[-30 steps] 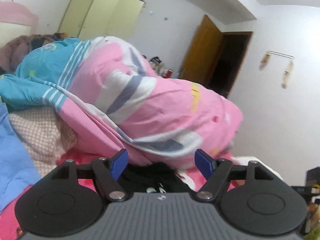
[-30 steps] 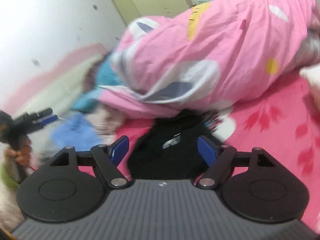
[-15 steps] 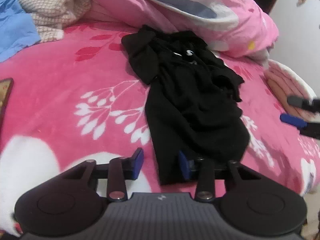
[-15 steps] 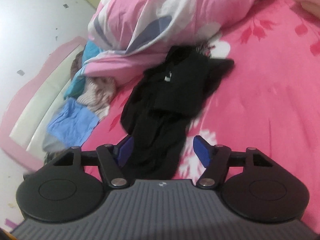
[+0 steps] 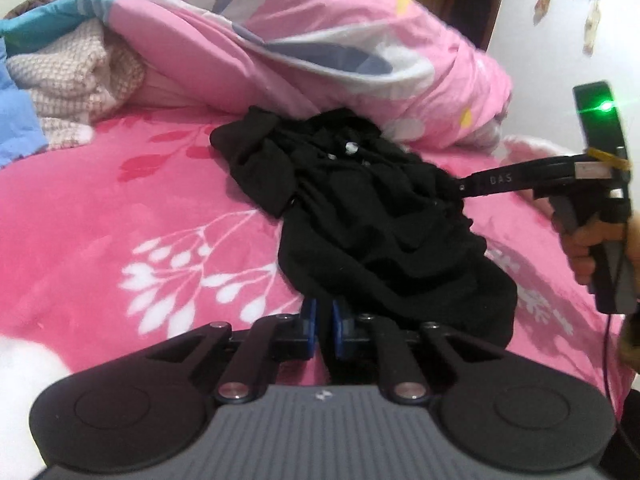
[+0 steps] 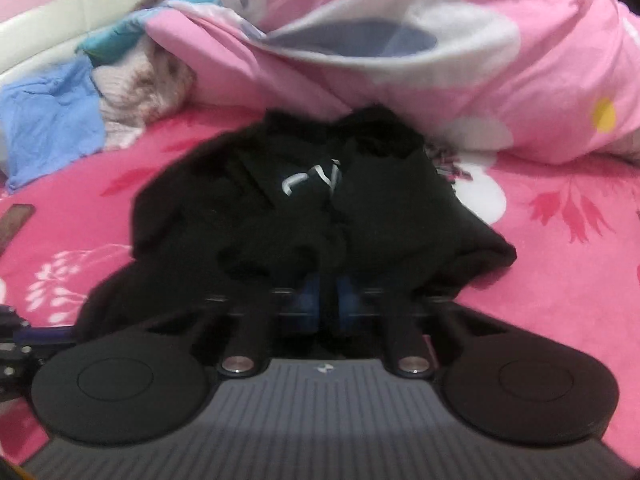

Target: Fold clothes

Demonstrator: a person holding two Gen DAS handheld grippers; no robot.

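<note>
Pink duvet point(image 5: 320, 52) heaped on floral bedsheet point(image 5: 100, 208) (pink).

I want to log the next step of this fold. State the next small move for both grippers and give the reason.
Probably lift both grippers together and draw them apart to spread the black garment. The left gripper has just closed on its near edge, the right gripper on its bunched fabric. It lies crumpled on the pink bedsheet, its far end against the pink duvet, so it needs opening out first.
</note>
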